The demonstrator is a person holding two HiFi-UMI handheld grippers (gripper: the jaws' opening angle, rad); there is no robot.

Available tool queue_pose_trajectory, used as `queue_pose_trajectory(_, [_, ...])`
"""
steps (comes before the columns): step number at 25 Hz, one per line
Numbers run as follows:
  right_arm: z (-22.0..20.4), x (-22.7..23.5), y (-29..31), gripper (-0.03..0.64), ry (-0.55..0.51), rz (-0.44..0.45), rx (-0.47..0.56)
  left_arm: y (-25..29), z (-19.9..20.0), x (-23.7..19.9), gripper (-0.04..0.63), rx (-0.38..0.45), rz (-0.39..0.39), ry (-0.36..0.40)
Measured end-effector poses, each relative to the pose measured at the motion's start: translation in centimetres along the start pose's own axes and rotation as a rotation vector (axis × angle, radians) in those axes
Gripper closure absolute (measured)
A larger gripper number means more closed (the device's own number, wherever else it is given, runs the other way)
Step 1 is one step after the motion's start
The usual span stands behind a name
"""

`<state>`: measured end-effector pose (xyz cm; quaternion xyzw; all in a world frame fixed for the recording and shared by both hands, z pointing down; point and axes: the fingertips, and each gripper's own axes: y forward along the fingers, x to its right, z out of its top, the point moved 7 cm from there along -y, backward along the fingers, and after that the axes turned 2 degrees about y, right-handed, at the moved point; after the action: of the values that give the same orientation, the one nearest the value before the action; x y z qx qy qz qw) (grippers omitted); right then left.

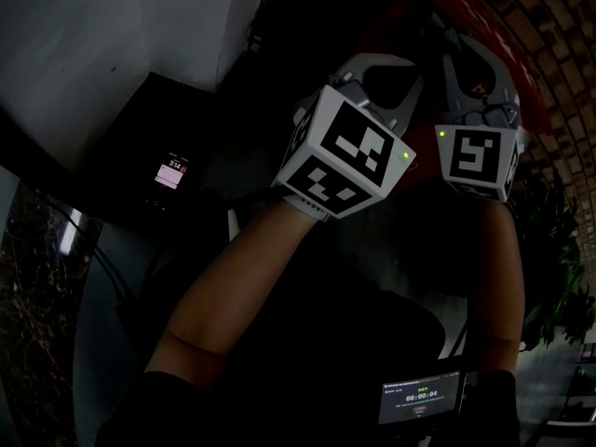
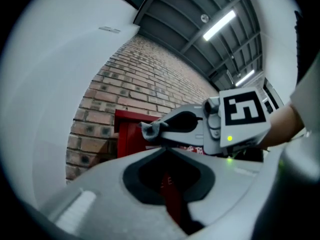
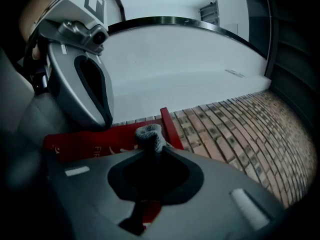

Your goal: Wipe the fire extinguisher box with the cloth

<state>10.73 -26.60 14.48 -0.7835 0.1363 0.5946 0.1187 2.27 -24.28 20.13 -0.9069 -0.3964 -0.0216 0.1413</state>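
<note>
While your right tongs (image 3: 150, 153) are clamped on the grey cloth (image 3: 149, 135), note that only a small nub of it shows past the tips. The rest is bunched between the jaws.

- Box (image 3: 90, 145): red, set against the brick wall (image 3: 235, 129) at the far side, straight ahead of both tongs. The cloth sits just in front of its red face, near the right-hand edge. Neither gripper view settles whether cloth and box are touching.
- Left tongs (image 2: 165, 149): closed tip to tip with nothing between them. They are close on the left of the right ones and point at the same red front.
- Head view: too dark to add much. Both marker cubes sit side by side, with red beyond them.

Judgement: the wipe looks to be at its start, or between strokes.

To do it well:
- Lead with the nub so that fabric, not the bare tips, meets the paint.
- Tilt the right tongs a little so the wad lies flatter on the face.
- Squeeze firmly, since so short a bite of cloth could drag out under friction.
- Work in overlapping passes from the right edge leftward.
- Move the left tongs aside first, as they stand in that path.
</note>
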Motion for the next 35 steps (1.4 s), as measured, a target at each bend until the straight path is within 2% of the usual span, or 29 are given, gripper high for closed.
queue_pose_trajectory(3, [-1.6, 0.5, -1.3, 0.588, 0.012, -0.012, -0.027, 0.5, 0.0, 1.4, 0.592, 0.002, -0.024, -0.038])
queue_pose_trajectory(8, [-5.5, 1.2, -3.6, 0.588, 0.016, -0.023, -0.118, 1.8, -1.0, 3.8, 0.592, -0.055, -0.037, -0.080])
queue_pose_trajectory(15, [-9.6, 2.8, -6.5, 0.588, 0.028, -0.065, -0.179, 2.3, -1.7, 5.2, 0.592, -0.099, -0.036, -0.078])
queue_pose_trajectory(19, [-12.2, 3.6, -8.3, 0.588, 0.012, -0.066, -0.253, 2.4, -2.3, 5.5, 0.592, -0.118, -0.041, -0.069])
queue_pose_trajectory(27, [-16.6, 5.0, -11.3, 0.588, 0.049, -0.082, -0.380, 2.0, -3.8, 5.1, 0.592, -0.178, -0.017, -0.045])
queue_pose_trajectory(31, [-16.1, 4.8, -11.8, 0.588, 0.074, -0.074, -0.408, 1.4, -3.7, 3.9, 0.592, -0.190, 0.022, -0.020])
queue_pose_trajectory(35, [-11.1, 3.6, -10.6, 0.588, 0.051, -0.056, -0.302, 0.4, -3.1, 2.1, 0.592, -0.186, 0.077, 0.016])
